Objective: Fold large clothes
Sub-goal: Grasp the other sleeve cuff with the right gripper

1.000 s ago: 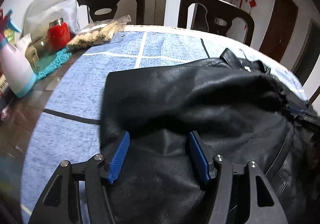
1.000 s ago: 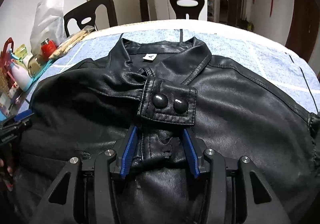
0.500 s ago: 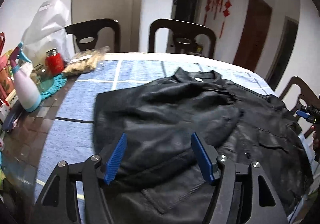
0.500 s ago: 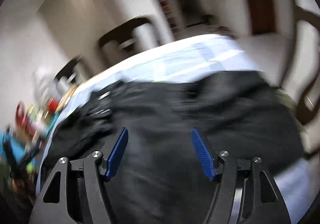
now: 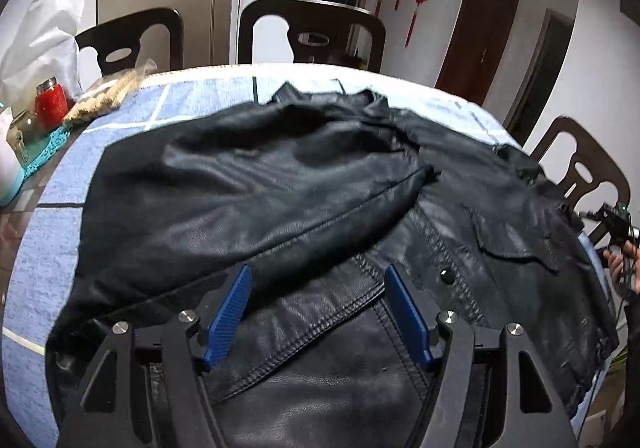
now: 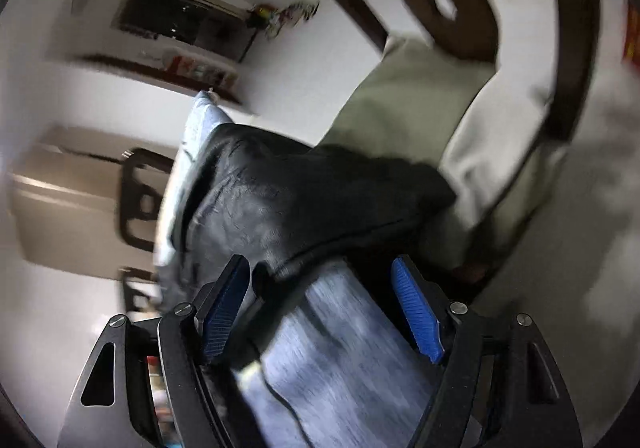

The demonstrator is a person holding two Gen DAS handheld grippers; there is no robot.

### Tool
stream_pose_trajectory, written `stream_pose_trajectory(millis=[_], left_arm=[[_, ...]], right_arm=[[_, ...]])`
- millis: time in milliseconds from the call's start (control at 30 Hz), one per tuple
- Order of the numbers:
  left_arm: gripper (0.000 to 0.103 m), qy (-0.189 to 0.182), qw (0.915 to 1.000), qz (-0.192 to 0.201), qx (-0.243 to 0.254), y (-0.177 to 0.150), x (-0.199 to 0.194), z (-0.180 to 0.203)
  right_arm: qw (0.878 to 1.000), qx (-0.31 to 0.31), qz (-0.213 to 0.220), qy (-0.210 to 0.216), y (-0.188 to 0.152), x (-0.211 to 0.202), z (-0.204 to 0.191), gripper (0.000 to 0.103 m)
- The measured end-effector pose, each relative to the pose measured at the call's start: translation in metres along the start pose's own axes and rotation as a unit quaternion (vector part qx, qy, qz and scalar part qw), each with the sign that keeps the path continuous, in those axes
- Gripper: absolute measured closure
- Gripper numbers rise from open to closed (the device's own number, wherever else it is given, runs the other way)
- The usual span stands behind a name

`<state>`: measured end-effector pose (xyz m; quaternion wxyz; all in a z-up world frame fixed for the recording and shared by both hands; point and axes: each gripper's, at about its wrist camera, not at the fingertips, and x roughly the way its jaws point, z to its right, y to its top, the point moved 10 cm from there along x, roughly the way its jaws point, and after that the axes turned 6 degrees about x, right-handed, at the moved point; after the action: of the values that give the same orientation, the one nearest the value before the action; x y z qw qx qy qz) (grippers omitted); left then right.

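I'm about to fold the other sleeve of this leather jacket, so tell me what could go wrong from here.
1. The jacket hangs over the table edge by the right gripper; pulling there could drag it off.
2. The sleeve already folded across lies loose, so tugging the body may slide it open.
3. The red jar and spray bottle stand near the jacket's left edge; a wide swing of the left gripper could knock them.

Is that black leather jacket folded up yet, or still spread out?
Partly folded: the jacket lies spread across the table, with one sleeve laid over its front. The other sleeve hangs off the table's edge.
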<state>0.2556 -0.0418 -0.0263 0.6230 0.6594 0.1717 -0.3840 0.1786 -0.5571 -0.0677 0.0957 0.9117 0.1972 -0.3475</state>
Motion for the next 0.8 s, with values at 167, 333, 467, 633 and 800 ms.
stream_pose_trajectory(millis=[167,333,467,633,800], left_arm=[[0.032,0.020,0.9997,-0.015,-0.004,-0.011,0.010,-0.007],[0.032,0.024,0.9991,-0.028,-0.019,-0.024,0.018,-0.016],[0.032,0.021,0.9993,-0.025,-0.021,-0.026,0.017,-0.017],[0.032,0.018,0.9993,-0.022,-0.024,-0.025,0.018,-0.017],[0.032,0.019,0.9994,-0.018,-0.023,-0.021,0.015,-0.015]], right_arm=[[0.995,0.077,-0.029,0.053,0.013,0.028,0.003,0.029],[0.995,0.074,0.028,0.064,0.036,0.021,-0.006,0.061],[0.995,0.040,0.072,0.056,0.048,0.004,-0.021,0.088],[0.989,-0.044,0.137,0.047,0.052,-0.032,-0.070,0.094],[0.967,-0.183,0.173,0.041,0.013,-0.054,-0.169,0.095]])
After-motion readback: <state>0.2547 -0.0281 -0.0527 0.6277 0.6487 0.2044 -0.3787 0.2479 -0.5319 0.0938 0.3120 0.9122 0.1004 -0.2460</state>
